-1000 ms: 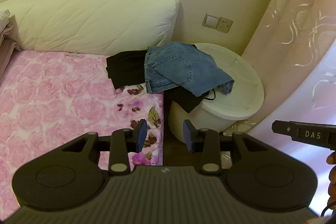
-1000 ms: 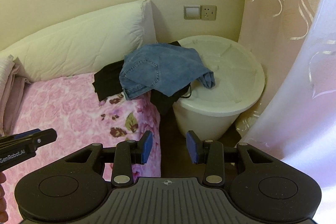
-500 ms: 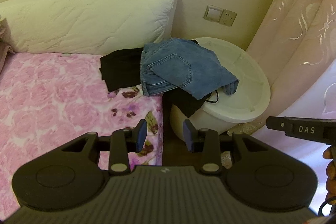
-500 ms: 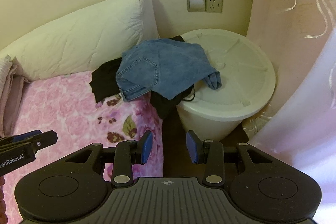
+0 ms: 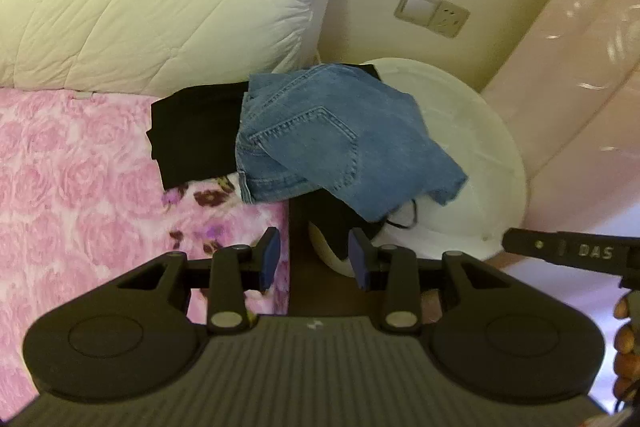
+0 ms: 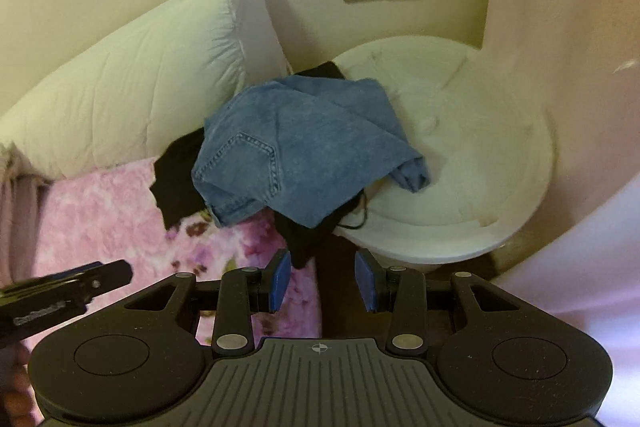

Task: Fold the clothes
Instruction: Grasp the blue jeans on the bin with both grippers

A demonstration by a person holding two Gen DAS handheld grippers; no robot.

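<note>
Denim, faded blue and crumpled, is what both tools point toward: a pair of blue jeans point(image 5: 328, 139) lies draped across the gap between the bed's pink rose-print blanket point(image 5: 80, 195) and the round white plastic tub lid point(image 5: 480, 147), with a black garment point(image 5: 192, 131) spread beneath it and trailing down into the gap. The left gripper point(image 5: 314, 259) and the right gripper point(image 6: 325, 281) each hang short of the pile, blue pads apart with nothing between them. Seen from either wrist, the jeans lie ahead and above the fingertips, well apart from them, with no contact yet.

The bundle's long axis runs roughly crosswise to both grippers, from the stitched back pocket point(image 5: 312, 135) end resting on the bed edge to the bunched hem point(image 5: 448, 187) end on the lid. By that lie, the left gripper appears better placed for the pocket end, the right for the hem end; neither looks clearly nearer overall. A quilted white pillow point(image 5: 160, 11) leans against the wall behind the pile. Picking up the denim looks like the first step, with folding not yet begun.
</note>
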